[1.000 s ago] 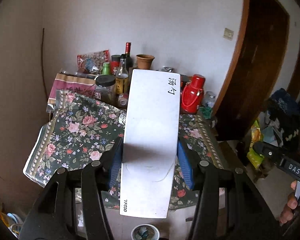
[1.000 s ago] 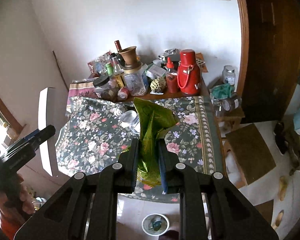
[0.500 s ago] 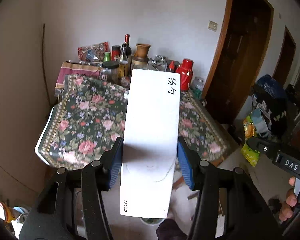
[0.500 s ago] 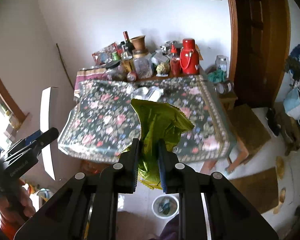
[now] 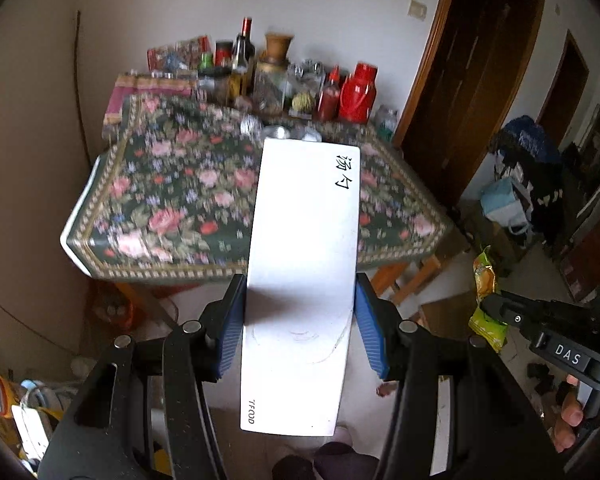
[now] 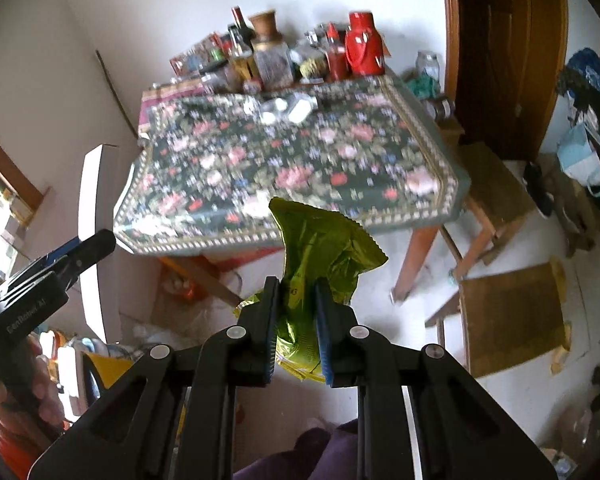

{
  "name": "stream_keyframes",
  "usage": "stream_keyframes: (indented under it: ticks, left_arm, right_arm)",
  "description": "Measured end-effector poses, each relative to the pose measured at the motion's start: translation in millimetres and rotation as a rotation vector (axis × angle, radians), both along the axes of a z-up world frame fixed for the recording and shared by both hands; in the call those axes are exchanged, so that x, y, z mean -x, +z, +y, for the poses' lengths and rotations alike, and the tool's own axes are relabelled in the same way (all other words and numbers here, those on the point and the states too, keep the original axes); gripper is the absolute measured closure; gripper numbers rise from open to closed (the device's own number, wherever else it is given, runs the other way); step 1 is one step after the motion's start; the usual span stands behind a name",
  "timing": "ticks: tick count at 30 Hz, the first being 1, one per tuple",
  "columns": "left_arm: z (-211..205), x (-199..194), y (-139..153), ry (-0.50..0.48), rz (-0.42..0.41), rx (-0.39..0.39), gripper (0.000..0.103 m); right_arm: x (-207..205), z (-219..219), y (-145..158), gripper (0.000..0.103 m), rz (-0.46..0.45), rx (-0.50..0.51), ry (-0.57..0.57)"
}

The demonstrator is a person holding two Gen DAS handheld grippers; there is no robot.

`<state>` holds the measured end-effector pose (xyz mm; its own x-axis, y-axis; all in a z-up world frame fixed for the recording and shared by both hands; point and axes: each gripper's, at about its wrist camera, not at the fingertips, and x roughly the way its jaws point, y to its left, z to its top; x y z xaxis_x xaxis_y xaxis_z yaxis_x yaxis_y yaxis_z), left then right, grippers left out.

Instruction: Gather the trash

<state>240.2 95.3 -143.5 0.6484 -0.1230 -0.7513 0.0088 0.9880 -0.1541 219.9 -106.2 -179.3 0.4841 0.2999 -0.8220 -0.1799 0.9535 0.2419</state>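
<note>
My left tool pinches a white box; my right tool pinches a green wrapper, both clear of the tabletop. I judge pickup done, disposal outstanding; no bin identifiable.

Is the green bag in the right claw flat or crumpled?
Crumpled. The green bag bulges with creases above the right claw, which pinches it.

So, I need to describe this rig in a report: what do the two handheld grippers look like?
Both grippers, left gripper and right gripper, are matte black plastic with silver pivot pins and ribbed blue finger pads. The right one's body carries white DAS lettering; the left's lettering is too blurred to read. No cables or sleeves show.
</note>
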Motion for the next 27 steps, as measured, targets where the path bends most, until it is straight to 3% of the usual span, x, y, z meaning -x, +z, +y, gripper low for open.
stream_keyframes:
  ticks: [8,15,27]
  left_arm:
    - [-22.4,-14.7,-78.7,0.002,0.144,0.0,0.051]
    - [-38.5,-25.4,-185.6,0.062,0.288,0.042,0.051]
    - [-36.7,-19.0,-373.7,0.134,0.482,0.042,0.051]
  right_arm:
    - [-17.4,-8.1,-86.7,0.087,0.17,0.044,0.057]
    - [-41.6,-11.2,-176.2,0.087,0.264,0.118,0.106]
    - [-77.1,13.3,-369.7,0.088,0.396,0.159,0.2]
